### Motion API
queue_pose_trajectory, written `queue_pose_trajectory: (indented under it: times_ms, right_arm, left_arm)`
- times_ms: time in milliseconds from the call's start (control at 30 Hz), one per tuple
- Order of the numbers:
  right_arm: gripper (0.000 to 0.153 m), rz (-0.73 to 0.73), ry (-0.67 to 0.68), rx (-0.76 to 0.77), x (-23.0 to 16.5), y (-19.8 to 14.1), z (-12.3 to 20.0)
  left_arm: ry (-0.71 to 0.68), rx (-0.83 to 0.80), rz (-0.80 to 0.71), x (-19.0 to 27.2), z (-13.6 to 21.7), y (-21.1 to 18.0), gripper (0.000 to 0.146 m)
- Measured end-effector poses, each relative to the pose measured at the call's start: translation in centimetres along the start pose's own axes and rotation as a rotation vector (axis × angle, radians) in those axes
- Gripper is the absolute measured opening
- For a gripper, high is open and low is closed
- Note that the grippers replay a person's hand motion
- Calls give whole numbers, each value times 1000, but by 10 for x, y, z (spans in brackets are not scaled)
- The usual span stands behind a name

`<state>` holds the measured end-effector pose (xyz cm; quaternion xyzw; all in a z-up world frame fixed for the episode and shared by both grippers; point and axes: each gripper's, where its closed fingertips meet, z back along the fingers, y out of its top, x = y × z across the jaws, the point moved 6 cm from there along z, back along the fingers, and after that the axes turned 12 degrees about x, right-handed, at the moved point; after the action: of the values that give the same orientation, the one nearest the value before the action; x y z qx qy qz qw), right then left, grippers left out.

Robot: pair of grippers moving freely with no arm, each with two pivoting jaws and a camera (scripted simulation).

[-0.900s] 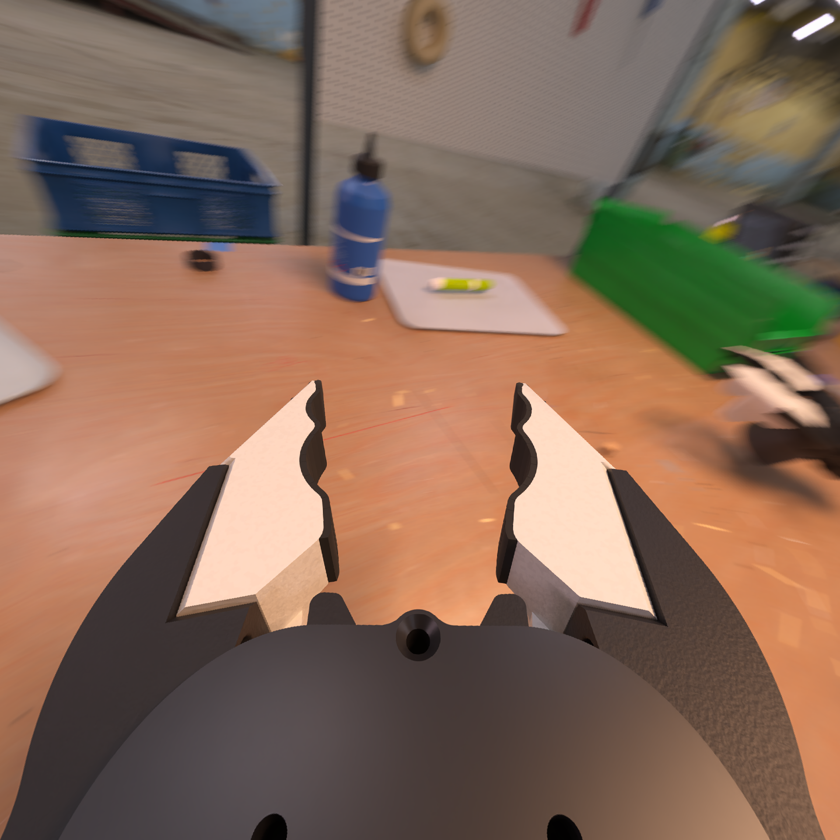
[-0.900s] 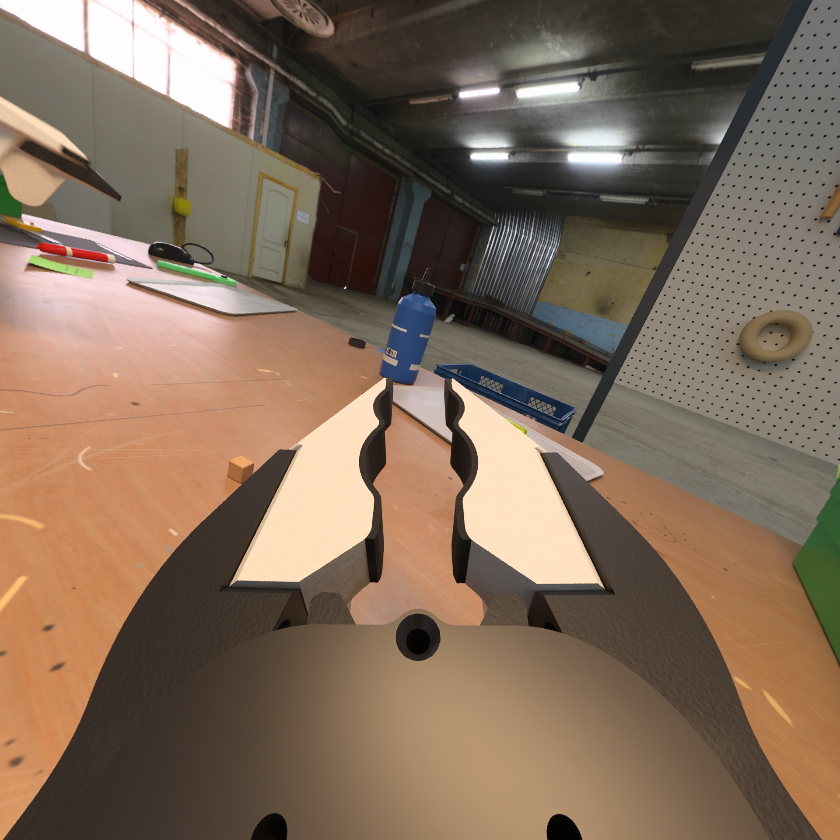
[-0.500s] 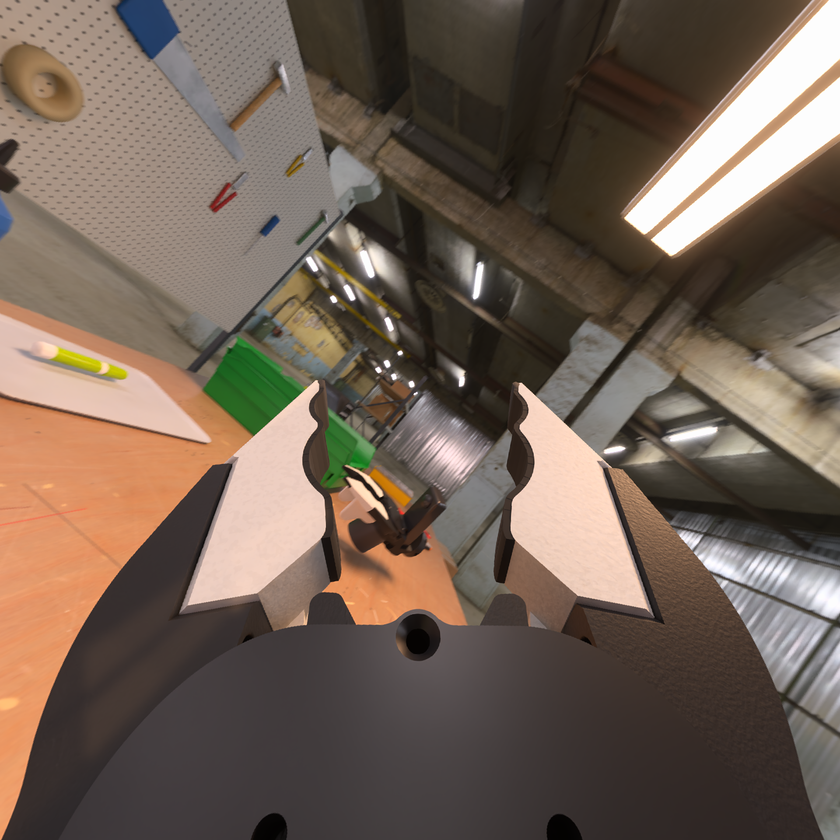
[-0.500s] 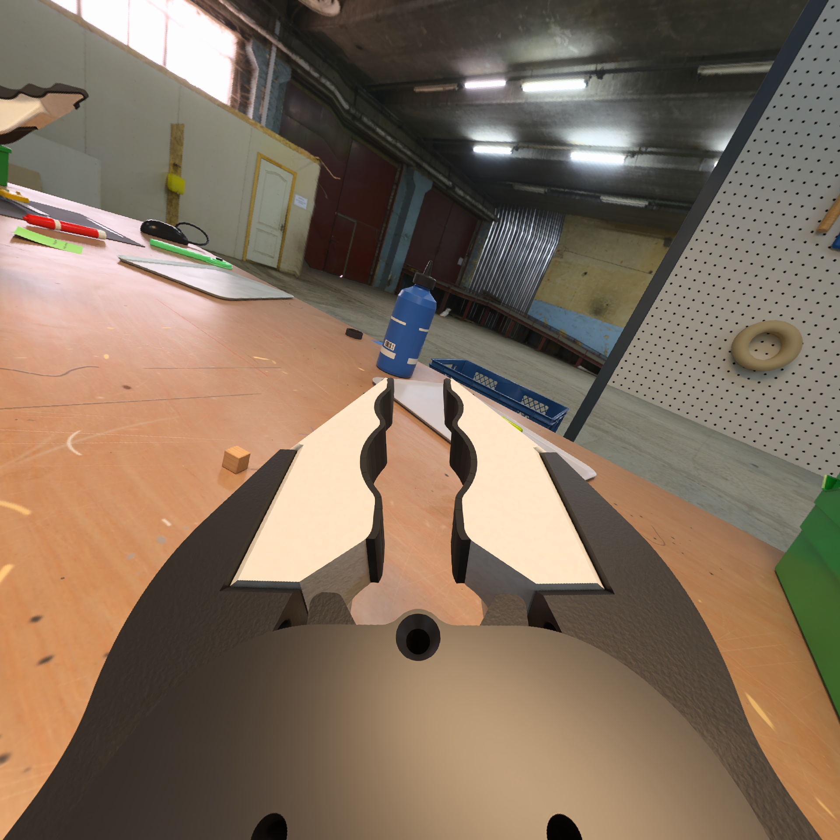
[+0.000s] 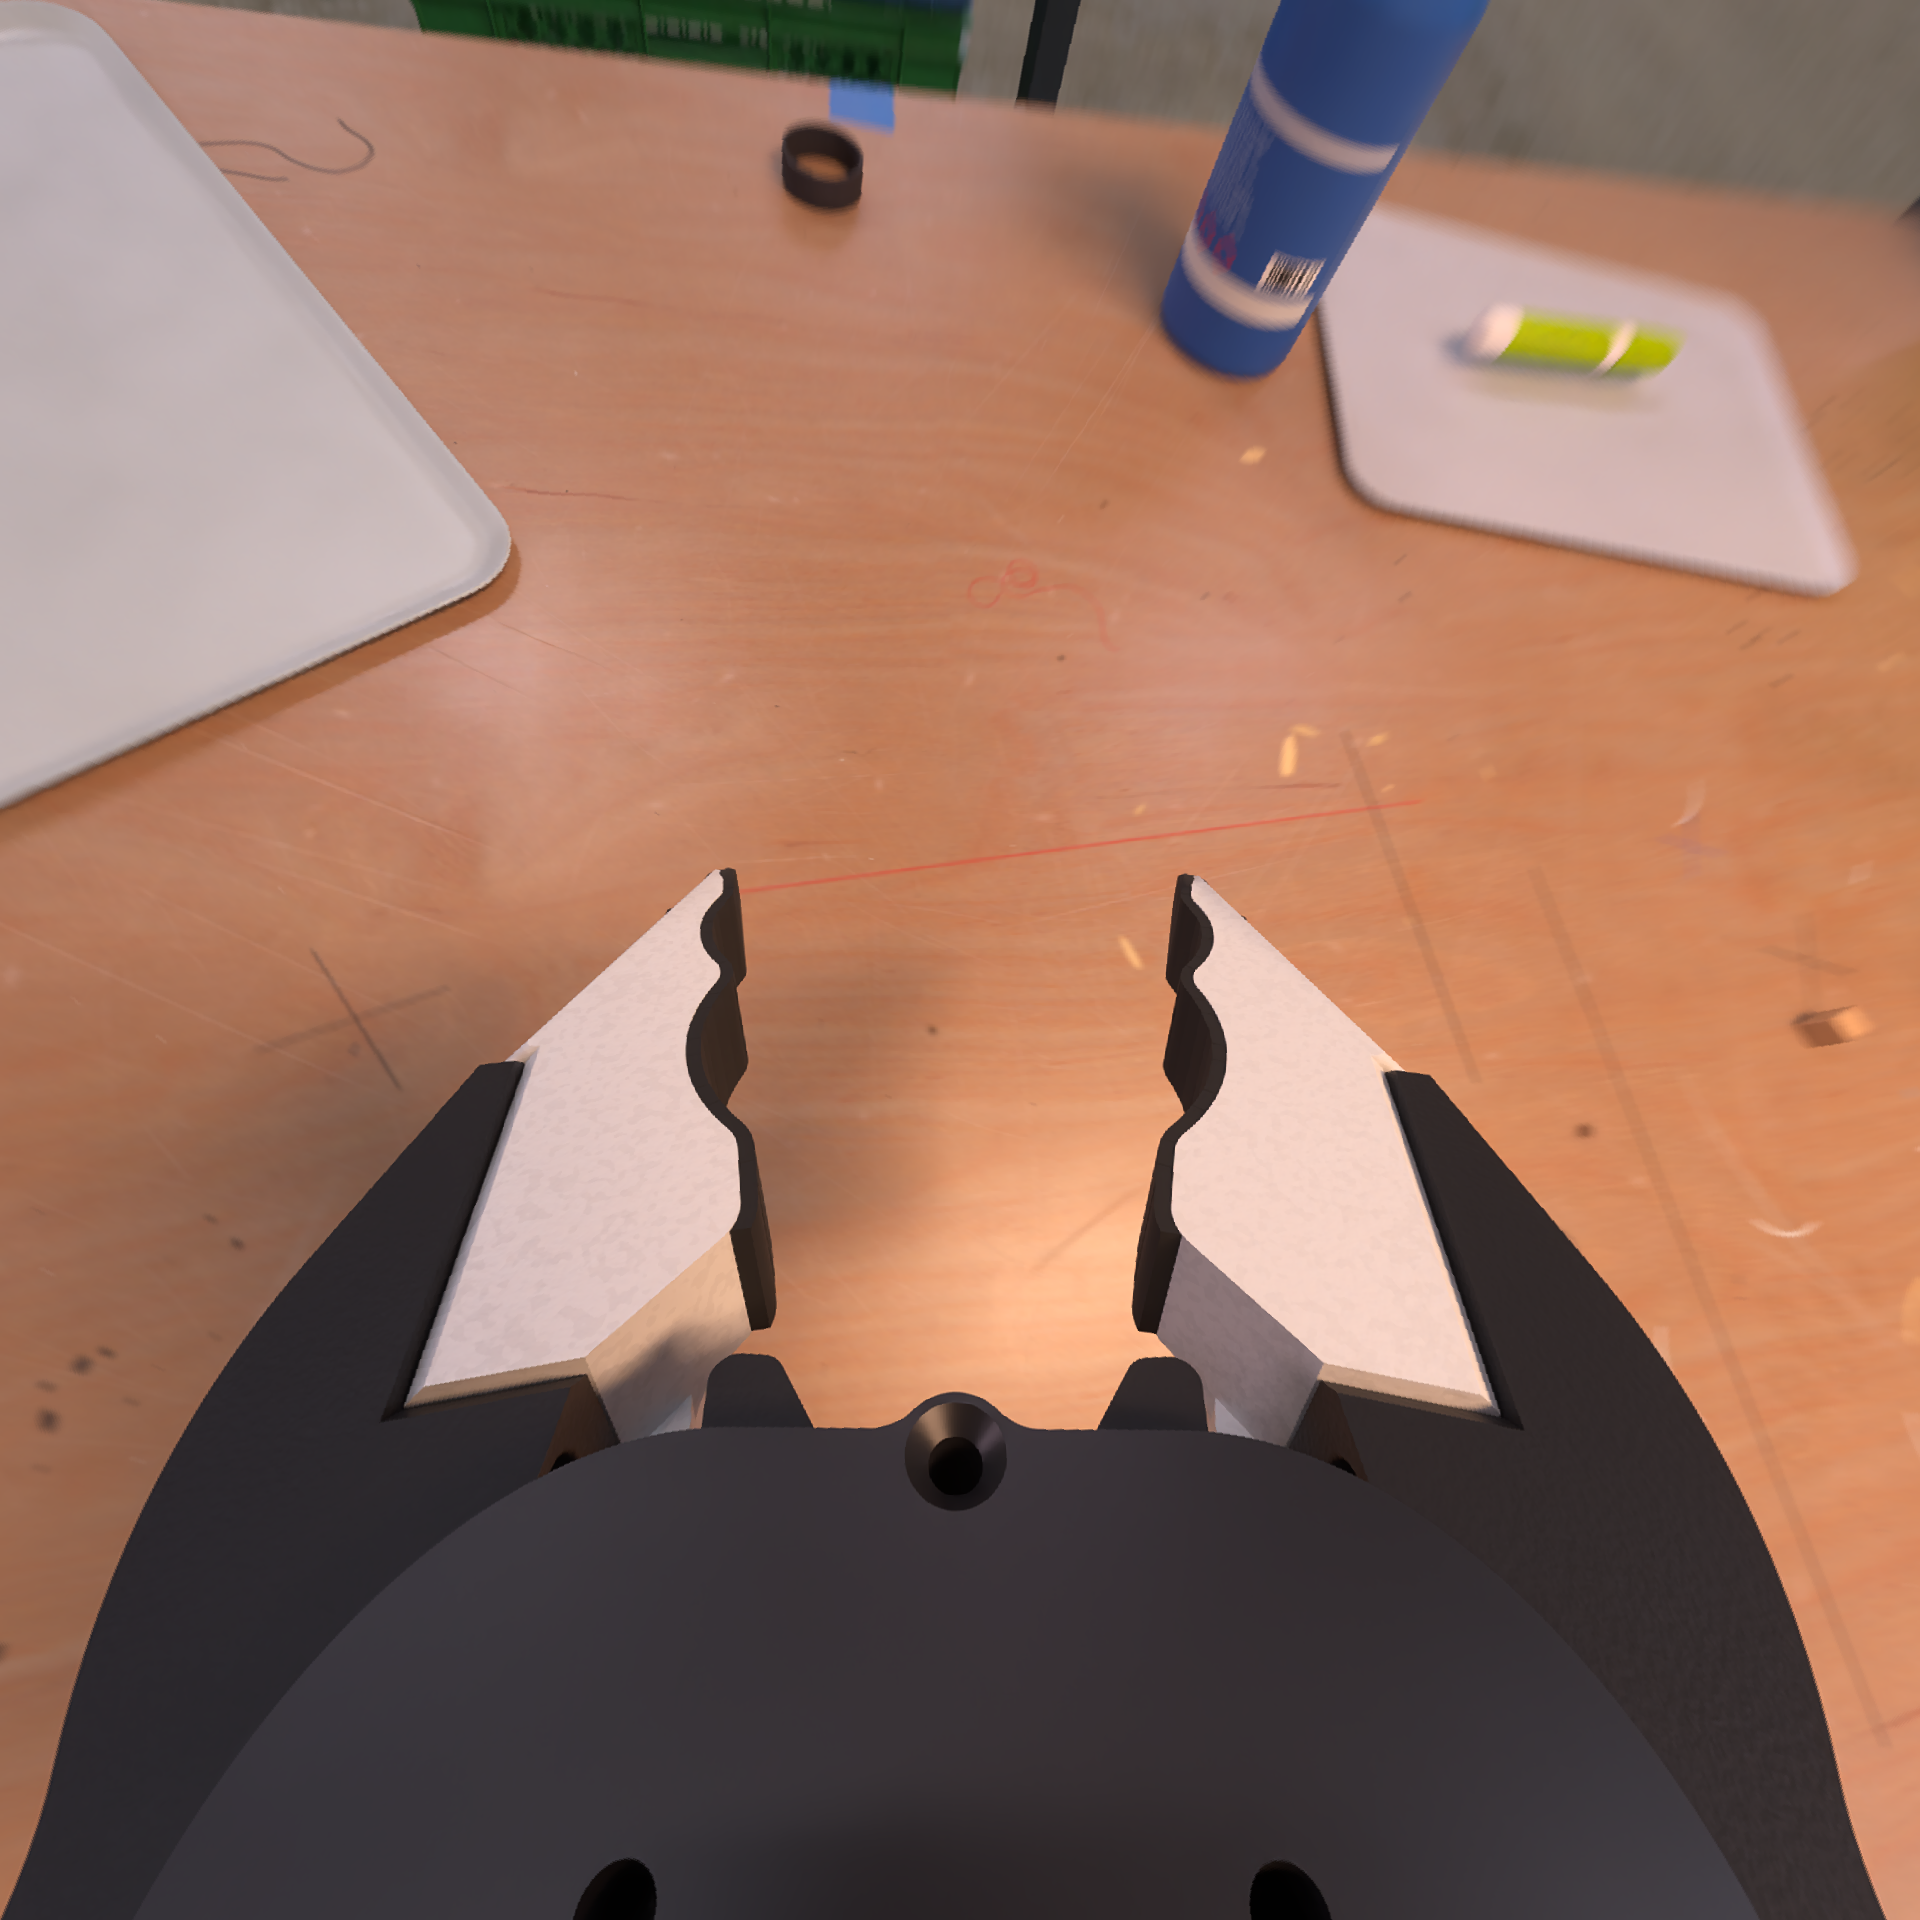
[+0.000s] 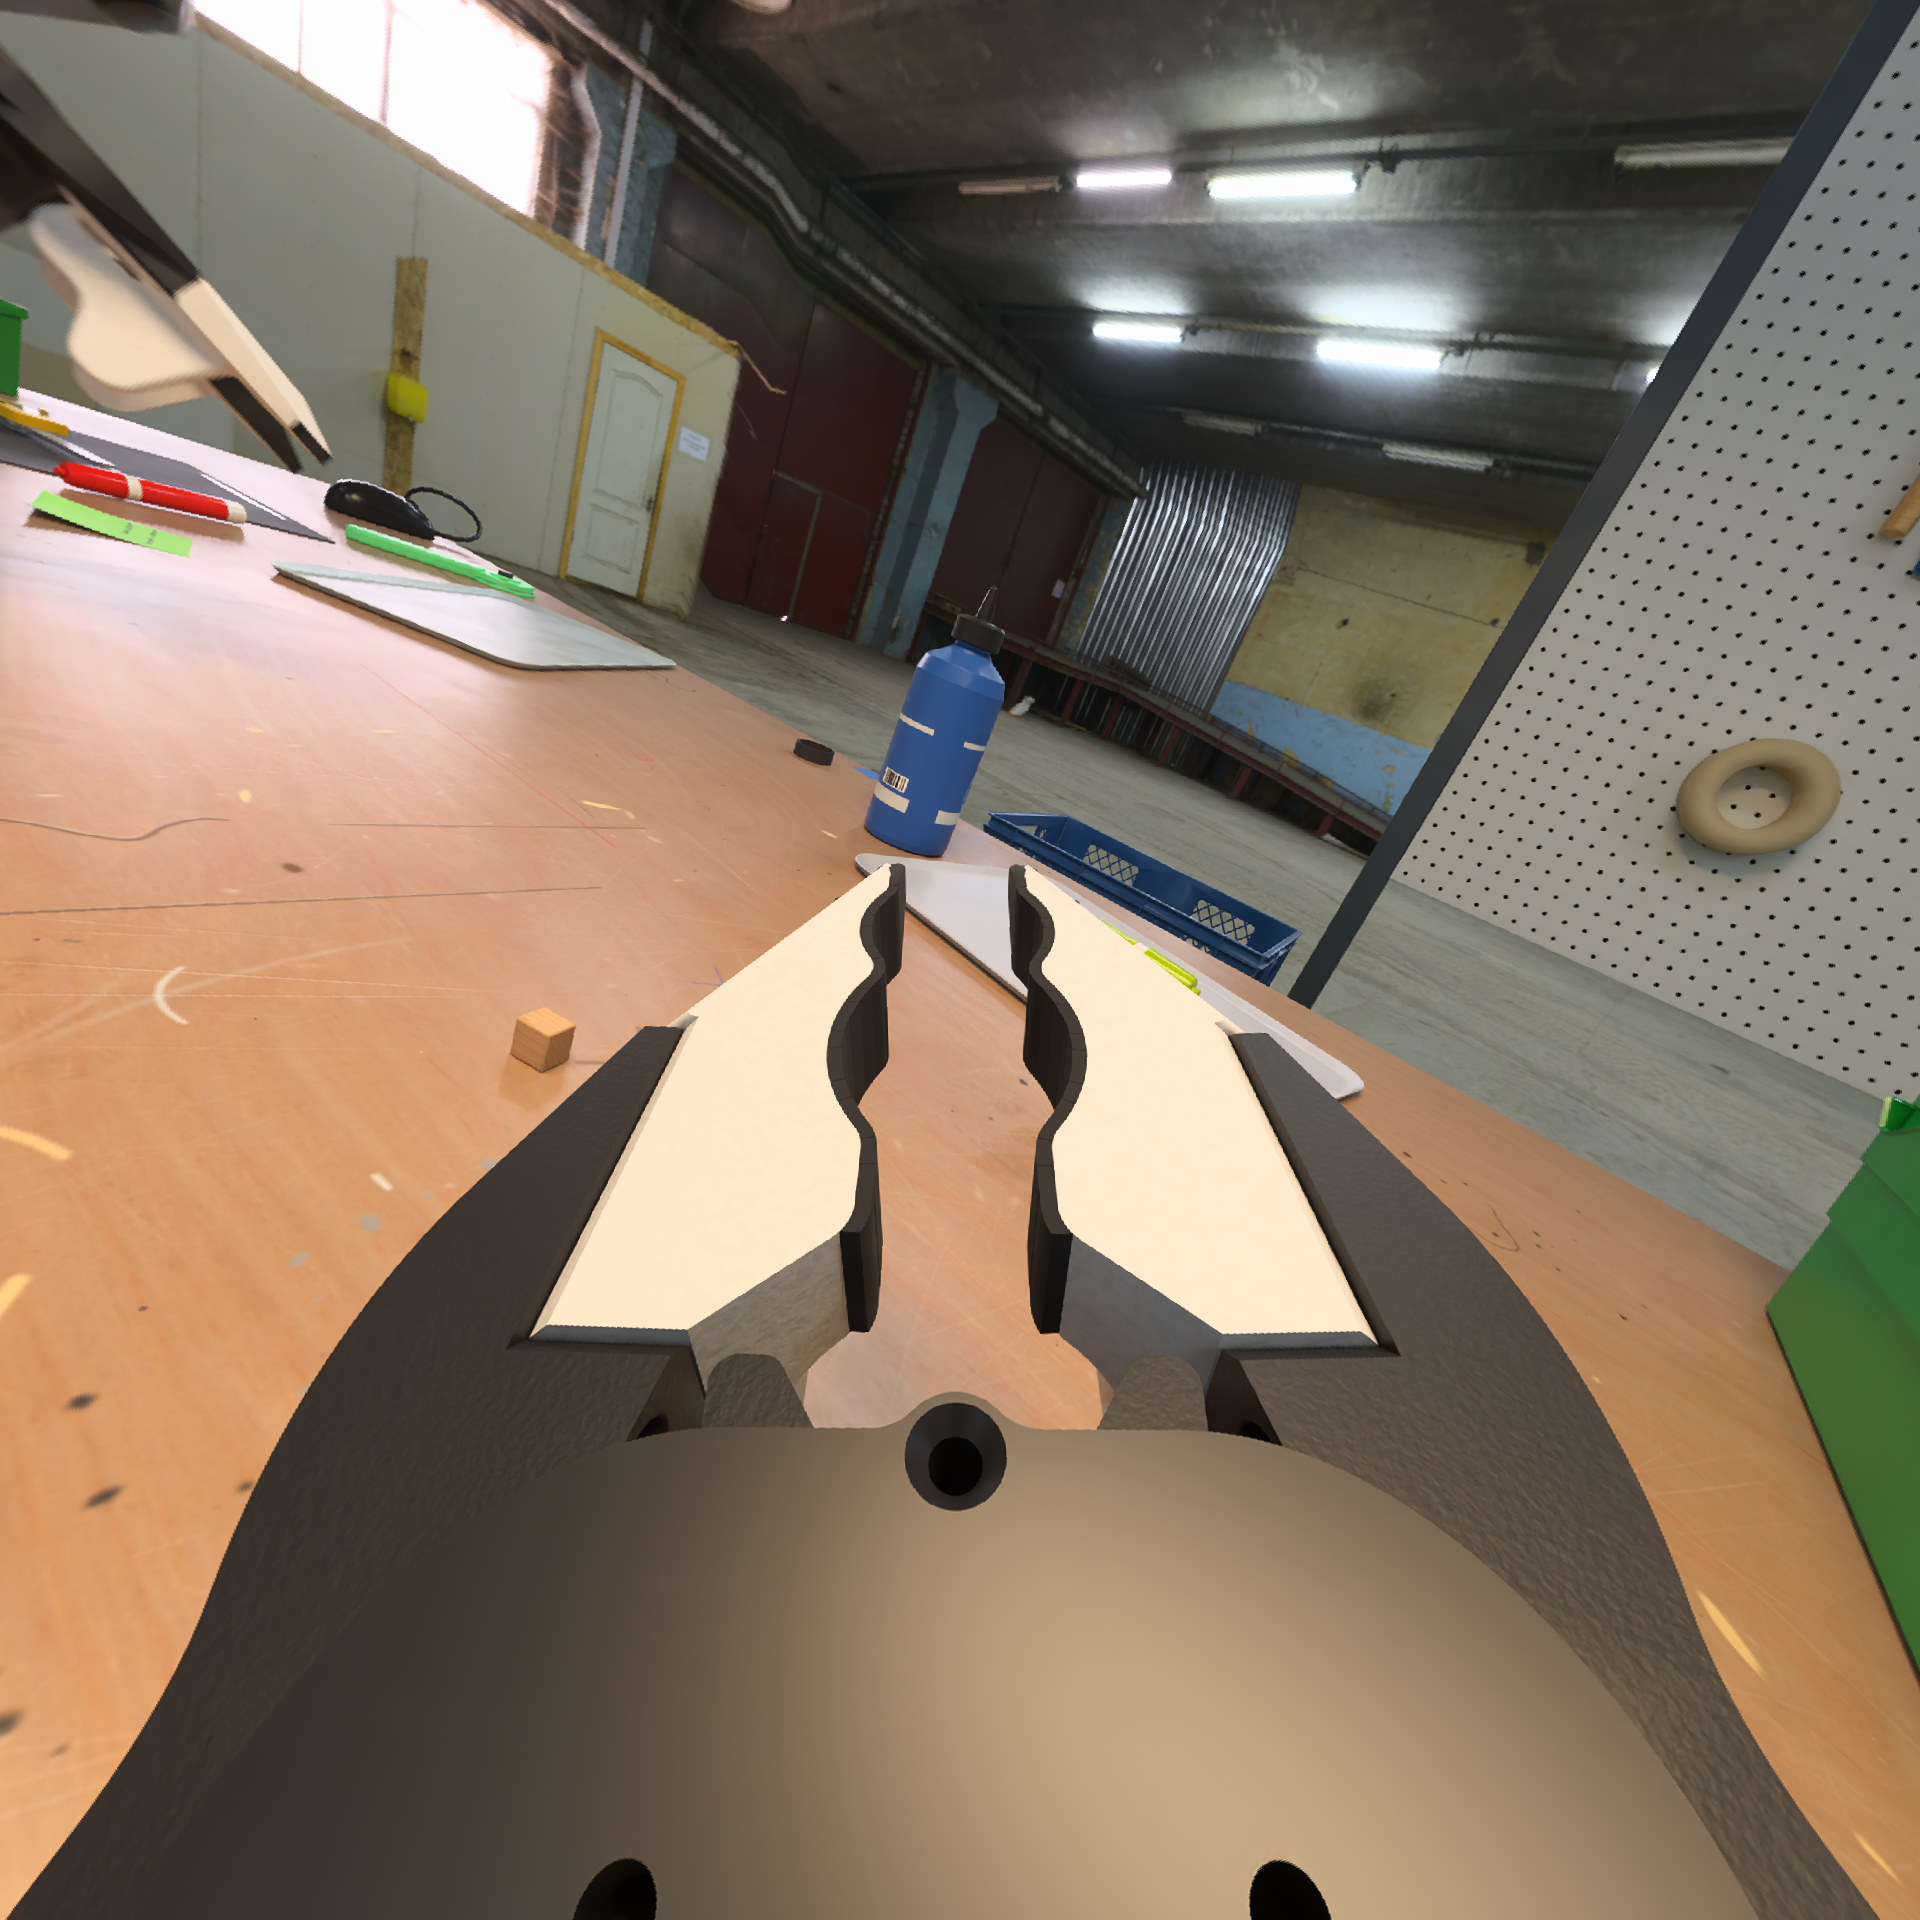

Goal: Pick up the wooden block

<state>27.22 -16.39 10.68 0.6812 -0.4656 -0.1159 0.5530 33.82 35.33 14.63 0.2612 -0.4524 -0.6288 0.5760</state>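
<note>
Swinging down from the ceiling, the left gripper [image 5: 956, 883] now looks steeply at the table [image 5: 935, 675], jaws wide and empty; blue bottle [image 5: 1288, 197] stands beside a grey mat [image 5: 1662, 488] bearing a green marker [image 5: 1574, 343]; the right gripper [image 6: 954, 883] hangs low, jaws narrowly parted, gripping nothing; the wooden block [image 6: 542, 1037] sits on the table just left of its left finger, untouched.

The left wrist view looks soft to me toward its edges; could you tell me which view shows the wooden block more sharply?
Left wrist view: the wooden block is a smeared blur at the right edge, and the blue bottle is soft too. Right wrist view: the block is crisp, with clean edges.
</note>
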Motion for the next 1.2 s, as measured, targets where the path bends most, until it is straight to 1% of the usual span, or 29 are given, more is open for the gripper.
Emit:
queue_pose_trajectory:
  times_ms: [67, 167, 200, 233, 333, 400, 433, 500, 533, 600, 667, 733, 900, 1000, 1067, 1133, 1200]
  right_arm:
    - [19, 6, 5, -2, -1, 0, 0]
    - [19, 10, 7, -1, -1, 0, 0]
    - [19, 9, 6, 0, -1, 0, 0]
    - [19, 7, 4, 0, -1, 0, 0]
    - [19, 3, 7, -4, -1, 0, 0]
    - [19, 0, 19, -12, -3, 0, -1]
    - [19, -6, 33, -18, -5, 0, -1]
    - [19, -16, 73, -29, -9, 1, -1]
    - [19, -22, 98, -38, -12, 0, -1]
    - [19, -38, 138, -57, -16, 0, -2]
    - [19, -42, 168, -72, -19, 0, -2]
    - [19, -41, 183, -85, -21, -1, -3]
    - [19, -62, 206, -110, -24, -2, -4]
    - [20, -135, 218, -146, -26, -2, -5]
    - [20, -198, 242, -163, -29, -1, -6]
    - [20, -194, 306, -182, -37, -2, -6]
    - [20, -124, 386, -249, -47, -6, -5]
  left_arm:
    - [30, -81, -75, -3, -19, 5, 84]
    - [14, -171, -115, 2, -39, 13, 83]
    - [-9, -152, -127, 12, -40, 18, 81]
    - [-51, -98, -145, 29, -38, 23, 79]
    - [-267, 107, -253, 107, -20, 24, 67]
    - [-430, 154, -381, 166, -13, 4, 58]
    - [-501, 123, -462, 192, -15, -12, 55]
    - [-620, 8, -591, 231, -27, -47, 49]
    - [-680, -41, -627, 247, -36, -63, 47]
    - [-759, -117, -637, 268, -54, -88, 46]
    - [-801, -147, -609, 286, -70, -101, 44]
    - [-819, -157, -609, 300, -83, -109, 39]
    - [-785, -229, -715, 318, -103, -123, 33]
    - [-782, -249, -730, 321, -105, -123, 23]
    - [-795, -263, -760, 322, -104, -124, 11]
    - [-804, -229, -836, 323, -102, -124, 10]
    - [-820, -128, -965, 324, -99, -127, 10]
